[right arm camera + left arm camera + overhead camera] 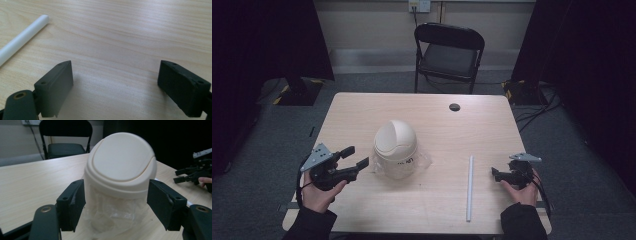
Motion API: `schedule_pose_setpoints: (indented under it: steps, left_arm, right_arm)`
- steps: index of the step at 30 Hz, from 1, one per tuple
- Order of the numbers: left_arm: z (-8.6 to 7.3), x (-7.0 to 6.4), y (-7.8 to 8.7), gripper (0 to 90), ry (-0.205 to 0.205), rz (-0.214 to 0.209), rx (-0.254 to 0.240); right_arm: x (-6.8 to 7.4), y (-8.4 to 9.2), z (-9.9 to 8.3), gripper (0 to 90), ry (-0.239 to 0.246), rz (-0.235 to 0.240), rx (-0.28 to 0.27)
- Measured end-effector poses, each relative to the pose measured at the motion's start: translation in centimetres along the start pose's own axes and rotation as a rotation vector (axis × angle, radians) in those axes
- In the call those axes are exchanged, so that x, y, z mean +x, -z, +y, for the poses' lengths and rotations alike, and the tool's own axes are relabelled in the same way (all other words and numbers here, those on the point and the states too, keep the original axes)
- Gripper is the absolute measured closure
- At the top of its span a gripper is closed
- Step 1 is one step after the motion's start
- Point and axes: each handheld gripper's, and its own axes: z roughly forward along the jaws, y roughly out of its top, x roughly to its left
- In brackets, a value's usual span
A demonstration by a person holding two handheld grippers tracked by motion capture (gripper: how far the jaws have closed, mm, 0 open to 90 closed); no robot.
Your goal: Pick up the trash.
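Note:
A small cream bin with a domed swing lid (395, 145) stands mid-table, a clear plastic liner (424, 162) spilling out under its lid. In the left gripper view the bin (121, 165) rises just beyond the open jaws. My left gripper (354, 157) is open, just left of the bin and not touching it. A long white tube (470, 187) lies on the table right of the bin, also seen as a white tube (21, 38) in the right gripper view. My right gripper (495, 174) is open, low over bare wood, right of the tube.
The light wooden table (362, 115) has a round cable hole (454, 107) near its far edge. A black folding chair (447, 55) stands behind the table. Dark curtains and stand bases flank both sides. My right gripper (186, 175) shows far off in the left gripper view.

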Motion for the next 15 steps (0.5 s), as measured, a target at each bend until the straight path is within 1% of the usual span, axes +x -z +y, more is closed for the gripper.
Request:
schedule_pose_setpoints:
  steps: [3, 4, 5, 6, 7, 8, 9, 10, 11, 12, 13, 15]
  left_arm:
    - [0.6, -0.6, -0.9, 30.3, -0.024, -0.027, 0.014]
    - [0.7, -0.7, -1.2, 30.3, -0.027, -0.029, 0.02]
    - [0.8, -0.9, -1.5, 30.2, -0.038, -0.034, 0.03]
    - [0.9, -1.1, -1.9, 30.2, -0.037, -0.042, 0.035]
    - [1.0, -1.3, -2.6, 30.2, -0.049, -0.053, 0.051]
    - [1.0, -1.3, -2.6, 30.2, -0.049, -0.053, 0.051]
    - [1.1, -1.4, -3.4, 30.1, -0.049, -0.06, 0.064]
    - [1.1, -1.4, -3.4, 30.0, -0.049, -0.06, 0.064]
    - [1.1, -1.5, -4.1, 30.0, -0.05, -0.065, 0.074]
    - [1.1, -1.5, -4.1, 30.0, -0.05, -0.065, 0.074]
    - [1.2, -1.7, -4.7, 30.0, -0.06, -0.073, 0.081]
    - [1.3, -2.0, -5.4, 30.1, -0.07, -0.078, 0.09]
  right_arm:
    - [0.0, 0.0, 0.0, 12.2, 0.001, 0.0, 0.0]
    - [0.0, 0.0, 0.0, 12.3, 0.0, 0.0, 0.0]
    - [0.0, 0.0, 0.0, 12.2, 0.0, 0.0, 0.0]
    - [0.0, 0.0, 0.0, 12.3, 0.0, 0.0, 0.0]
    - [0.0, 0.0, 0.0, 12.2, 0.0, 0.0, 0.0]
    - [0.0, 0.0, 0.0, 12.2, 0.0, 0.0, 0.0]
    - [0.0, 0.0, 0.0, 12.2, 0.0, 0.0, 0.0]
    - [0.0, 0.0, 0.0, 12.2, 0.0, 0.0, 0.0]
    - [0.0, 0.0, 0.0, 12.2, 0.0, 0.0, 0.0]
    - [0.0, 0.0, 0.0, 12.2, 0.0, 0.0, 0.0]
    - [0.0, 0.0, 0.0, 12.2, 0.0, 0.0, 0.0]
    - [0.0, 0.0, 0.0, 12.2, 0.0, 0.0, 0.0]
